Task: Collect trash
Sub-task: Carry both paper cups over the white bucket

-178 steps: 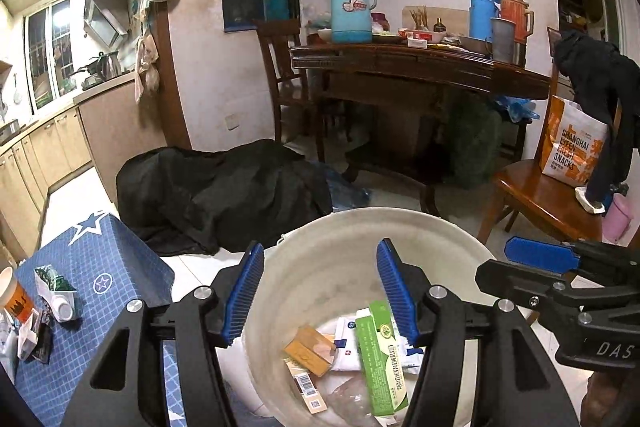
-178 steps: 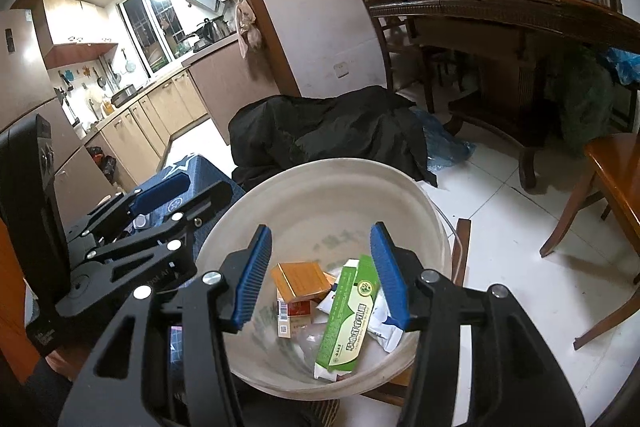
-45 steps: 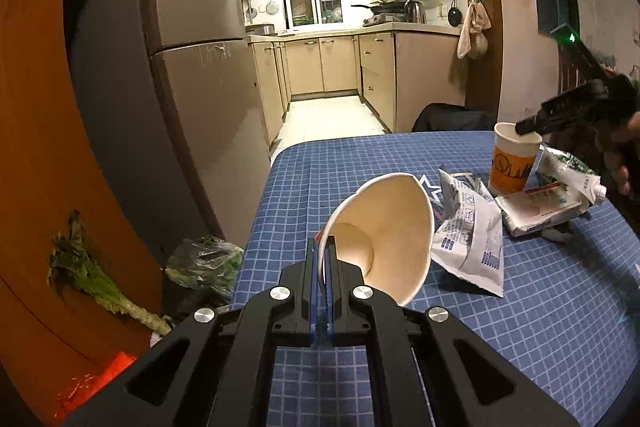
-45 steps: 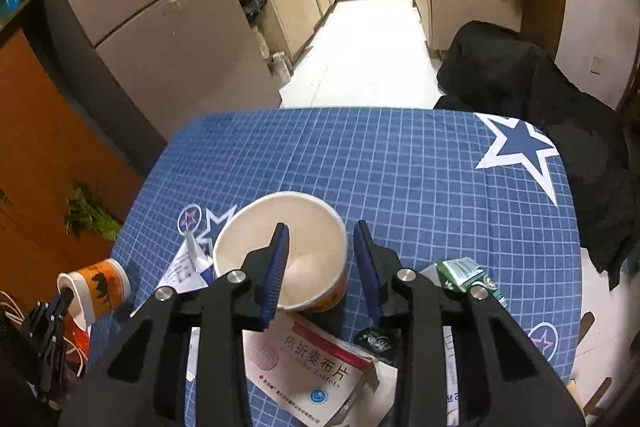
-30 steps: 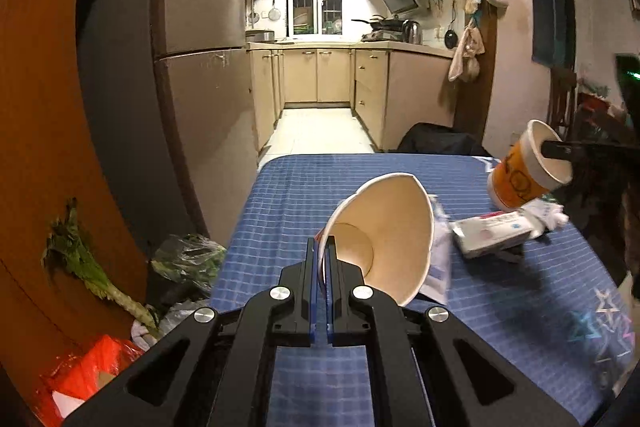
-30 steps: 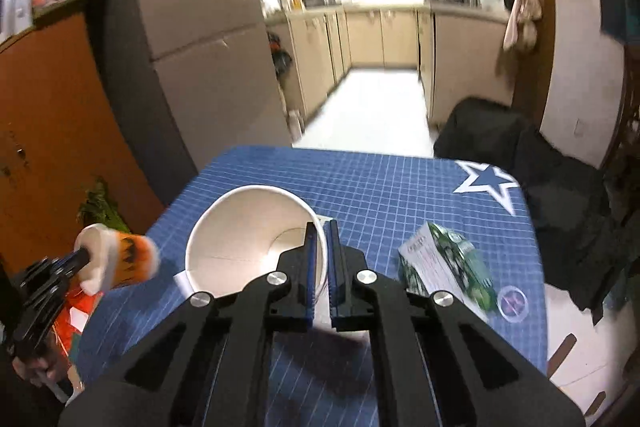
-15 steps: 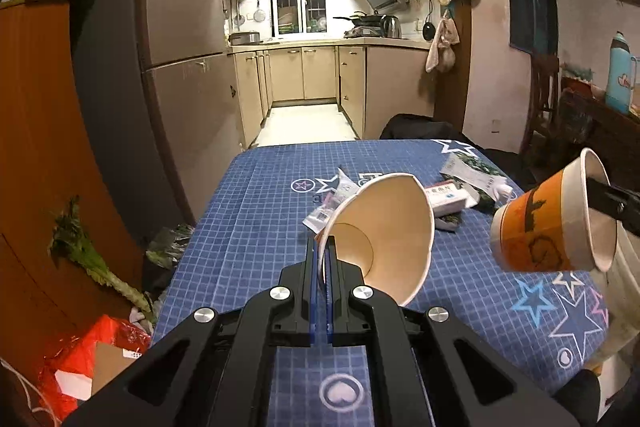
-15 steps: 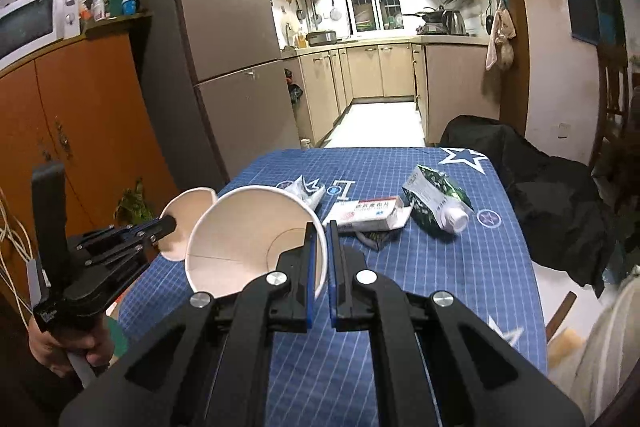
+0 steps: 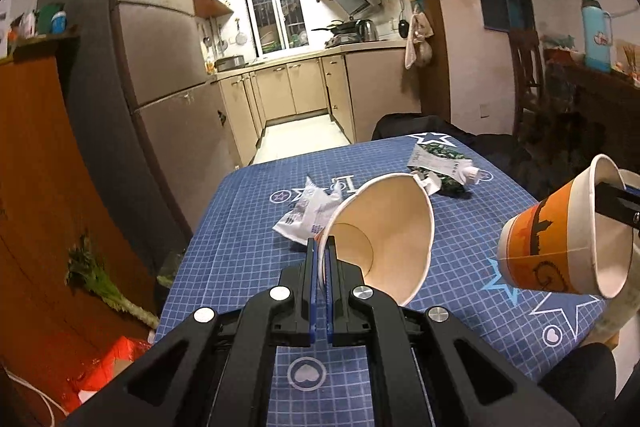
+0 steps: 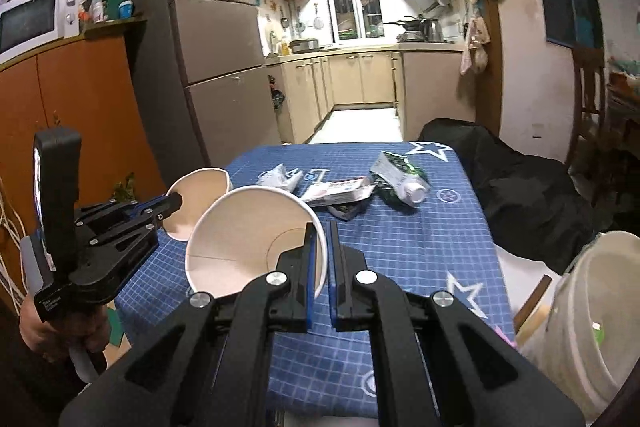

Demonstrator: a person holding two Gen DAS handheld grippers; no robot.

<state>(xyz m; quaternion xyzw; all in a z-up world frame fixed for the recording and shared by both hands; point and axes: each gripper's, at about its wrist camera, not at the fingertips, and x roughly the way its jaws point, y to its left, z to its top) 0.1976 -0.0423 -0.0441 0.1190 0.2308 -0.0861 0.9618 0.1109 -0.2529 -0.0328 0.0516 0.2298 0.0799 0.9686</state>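
L claw (image 9: 319,259) is pressed together on the rim of a paper cup (image 9: 384,235), which hangs tilted above the bench (image 9: 248,219), mouth turned up and to the right. R claw (image 10: 321,239) is likewise clamped on the rim of a second cup (image 10: 248,239) w/ an orange print (the print shows only in the left wrist view, where that cup (image 9: 560,239) sits at the right edge of frame). Both cups are off the bench, held over its near half; in the right wrist view the L claw's cup (image 10: 198,199) is just left of the orange one, rims close, can't tell if touching.

On the bench's far half: a crumpled white wrapper (image 9: 308,215) near the middle, a flat pill box (image 10: 340,189) beside it, and a green pouch (image 10: 396,175) w/ a white cap toward the far right corner. A small dark scrap (image 10: 346,211) lies against the box's near side.

A white bucket (image 10: 592,307) stands off the bench's near right corner, lower than the top. A black bag (image 10: 520,187) lies on the floor past the right edge.
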